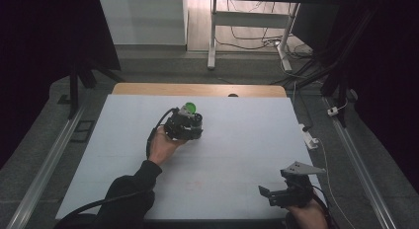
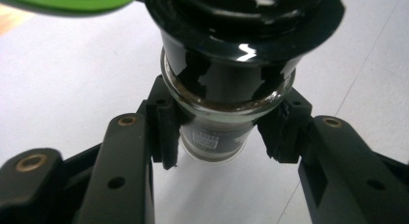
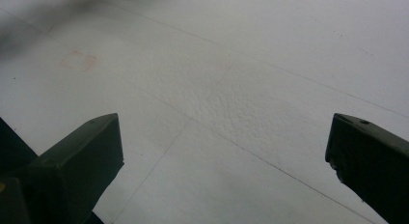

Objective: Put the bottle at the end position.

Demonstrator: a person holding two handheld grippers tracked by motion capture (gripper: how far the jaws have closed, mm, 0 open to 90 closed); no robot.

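I'm working in a lab-like recording room: beyond my white rectangular worktop [image 1: 237, 140] stand grey metal desk legs [image 1: 213, 36] with loose black cables [image 1: 252, 41], dark curtains flanking either side.

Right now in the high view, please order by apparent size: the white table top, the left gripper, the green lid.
1. white table top, by far the largest.
2. left gripper, holding the jar.
3. green lid, smallest, partly hidden behind the gripper.

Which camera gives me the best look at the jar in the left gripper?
The left gripper view: the glass jar sits close up, both pads pressing its sides below the black lid. The high view shows the left gripper hiding it, with a green flap above. The right gripper view faces bare table.
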